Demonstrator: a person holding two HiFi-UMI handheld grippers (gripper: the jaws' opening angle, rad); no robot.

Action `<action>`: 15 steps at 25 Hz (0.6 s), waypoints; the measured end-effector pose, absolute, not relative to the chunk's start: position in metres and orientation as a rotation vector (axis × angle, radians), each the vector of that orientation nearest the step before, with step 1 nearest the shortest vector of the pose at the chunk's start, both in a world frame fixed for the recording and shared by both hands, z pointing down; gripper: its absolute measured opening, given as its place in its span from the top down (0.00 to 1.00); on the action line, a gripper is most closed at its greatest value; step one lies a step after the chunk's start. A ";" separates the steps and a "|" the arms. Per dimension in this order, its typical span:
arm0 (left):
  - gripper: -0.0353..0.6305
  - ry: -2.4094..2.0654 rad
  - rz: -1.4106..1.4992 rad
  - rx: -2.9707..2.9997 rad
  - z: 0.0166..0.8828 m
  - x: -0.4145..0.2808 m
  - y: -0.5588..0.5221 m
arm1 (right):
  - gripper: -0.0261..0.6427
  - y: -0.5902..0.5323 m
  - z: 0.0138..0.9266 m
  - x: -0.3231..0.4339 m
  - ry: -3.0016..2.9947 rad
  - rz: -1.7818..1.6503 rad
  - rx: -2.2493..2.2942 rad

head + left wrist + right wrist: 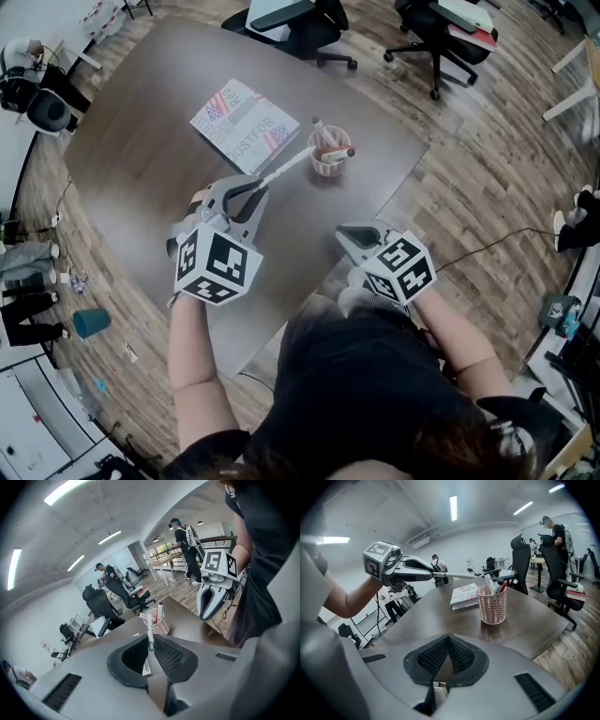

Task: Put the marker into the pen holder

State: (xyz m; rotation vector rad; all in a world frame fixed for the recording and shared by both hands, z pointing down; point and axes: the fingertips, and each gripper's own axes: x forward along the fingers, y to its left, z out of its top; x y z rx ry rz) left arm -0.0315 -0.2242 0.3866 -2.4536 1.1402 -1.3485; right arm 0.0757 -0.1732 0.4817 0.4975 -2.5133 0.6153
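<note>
My left gripper is shut on a white marker, held by its rear end. The marker slants toward a pink mesh pen holder that stands on the dark table, and its far end reaches the holder's rim. In the left gripper view the marker runs out between the jaws toward the holder. The holder has a few pens in it. My right gripper hovers near the table's front edge, shut and empty.
A book with a flag-pattern cover lies on the table behind and left of the holder. Office chairs stand beyond the far edge. People stand in the room farther off. The table edge runs just past the right gripper.
</note>
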 end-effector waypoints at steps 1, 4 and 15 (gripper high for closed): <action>0.86 1.131 -1.365 -2.451 0.389 -0.025 -0.228 | 0.94 -0.176 0.482 0.081 -2.516 0.620 0.504; 0.86 1.089 -1.433 -2.421 0.397 -0.009 -0.239 | 0.94 -0.184 0.484 0.095 -2.520 0.632 0.519; 0.86 0.946 -1.589 -2.364 0.426 0.028 -0.277 | 0.93 -0.207 0.498 0.128 -2.502 0.695 0.542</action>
